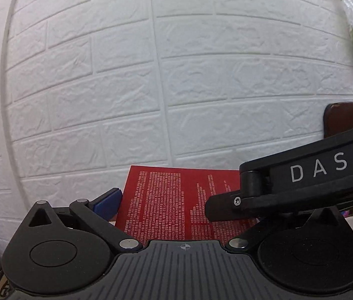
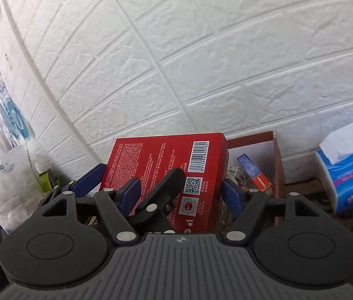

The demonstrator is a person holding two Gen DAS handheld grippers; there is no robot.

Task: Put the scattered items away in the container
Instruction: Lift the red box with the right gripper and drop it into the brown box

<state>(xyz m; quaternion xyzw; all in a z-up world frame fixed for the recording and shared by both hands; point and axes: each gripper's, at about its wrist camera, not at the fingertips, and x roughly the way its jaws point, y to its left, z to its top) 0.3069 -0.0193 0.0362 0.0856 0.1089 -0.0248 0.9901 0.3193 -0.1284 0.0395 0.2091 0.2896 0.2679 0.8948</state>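
A: Right gripper: fingers spread wide on either side of the red box; blue pads look just off its edges, contact unclear.

B: Left gripper?

A: Only one blue pad shows, just left of the red box; the other gripper's black body hides the far side. Clenched or released: cannot tell.

B: Box position?

A: Upright, tilted, before the white brick wall. Open brown container just to its right, small packets inside. Tissue pack farther right.
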